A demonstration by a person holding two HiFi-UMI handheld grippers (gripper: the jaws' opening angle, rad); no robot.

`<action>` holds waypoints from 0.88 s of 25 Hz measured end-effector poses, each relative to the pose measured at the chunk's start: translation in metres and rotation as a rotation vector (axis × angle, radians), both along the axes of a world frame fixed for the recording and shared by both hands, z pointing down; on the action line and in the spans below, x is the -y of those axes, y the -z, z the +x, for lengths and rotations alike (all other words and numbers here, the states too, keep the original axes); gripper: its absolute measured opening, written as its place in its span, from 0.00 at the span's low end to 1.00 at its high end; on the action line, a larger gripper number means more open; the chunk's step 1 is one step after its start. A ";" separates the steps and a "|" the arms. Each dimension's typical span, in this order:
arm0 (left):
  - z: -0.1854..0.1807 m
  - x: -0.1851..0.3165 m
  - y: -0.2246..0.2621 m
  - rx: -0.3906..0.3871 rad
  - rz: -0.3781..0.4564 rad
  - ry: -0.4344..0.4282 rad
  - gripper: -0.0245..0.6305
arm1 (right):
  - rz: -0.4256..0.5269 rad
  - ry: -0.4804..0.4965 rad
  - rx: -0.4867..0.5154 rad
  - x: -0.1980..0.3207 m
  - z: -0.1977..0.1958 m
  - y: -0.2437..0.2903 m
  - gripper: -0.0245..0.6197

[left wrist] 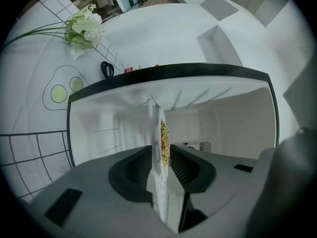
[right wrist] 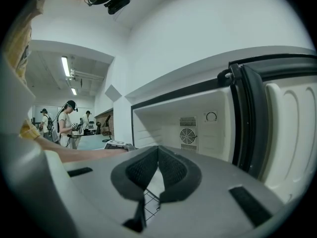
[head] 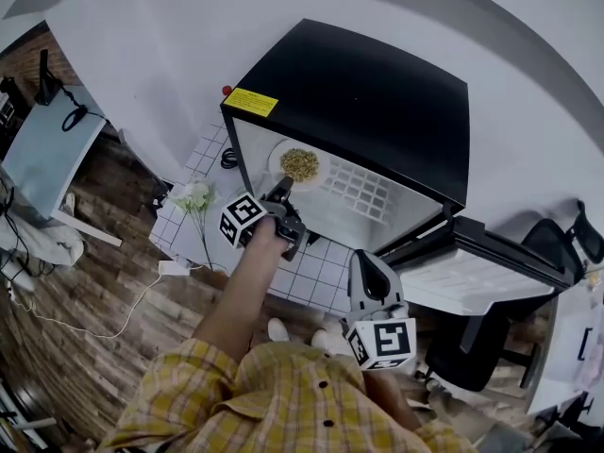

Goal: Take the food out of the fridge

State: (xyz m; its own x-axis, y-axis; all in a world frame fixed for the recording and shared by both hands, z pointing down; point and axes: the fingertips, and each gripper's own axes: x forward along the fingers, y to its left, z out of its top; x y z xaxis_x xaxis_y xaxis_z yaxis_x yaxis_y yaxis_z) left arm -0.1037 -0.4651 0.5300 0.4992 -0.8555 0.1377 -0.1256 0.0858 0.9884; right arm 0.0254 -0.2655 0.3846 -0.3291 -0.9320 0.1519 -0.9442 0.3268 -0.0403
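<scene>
Here the fridge (head: 377, 92) stands open, its door (head: 472, 272) swung out just right of the right gripper (right wrist: 157, 150), whose jaws are pressed together on nothing. Flowers (head: 193, 196) lie on the table (head: 316, 274), left of the left gripper (left wrist: 161, 158). That gripper clamps the plate (left wrist: 157, 192), which is seen edge-on and half hidden by the pads. Grainy food (left wrist: 164, 142) sits in it, just ahead of the jaws.

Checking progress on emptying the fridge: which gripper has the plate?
The left gripper: the plate stands rim-first between its jaws, inside the fridge. The right gripper is shut and empty.
</scene>
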 end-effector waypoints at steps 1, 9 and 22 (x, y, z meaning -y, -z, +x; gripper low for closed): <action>-0.001 0.002 -0.001 -0.005 -0.006 0.007 0.21 | -0.001 0.001 -0.001 0.000 0.000 0.000 0.05; -0.003 0.008 -0.011 -0.044 -0.043 0.030 0.16 | -0.001 0.000 0.004 0.001 0.004 -0.001 0.05; -0.007 -0.005 -0.004 -0.012 -0.055 0.031 0.07 | 0.004 0.007 0.010 -0.009 0.007 0.001 0.05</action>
State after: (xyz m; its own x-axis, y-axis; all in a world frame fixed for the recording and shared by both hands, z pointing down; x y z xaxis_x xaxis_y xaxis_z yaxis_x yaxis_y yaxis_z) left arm -0.1104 -0.4606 0.5335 0.4748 -0.8617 0.1788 -0.1102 0.1433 0.9835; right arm 0.0322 -0.2568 0.3834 -0.3374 -0.9302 0.1449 -0.9414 0.3340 -0.0481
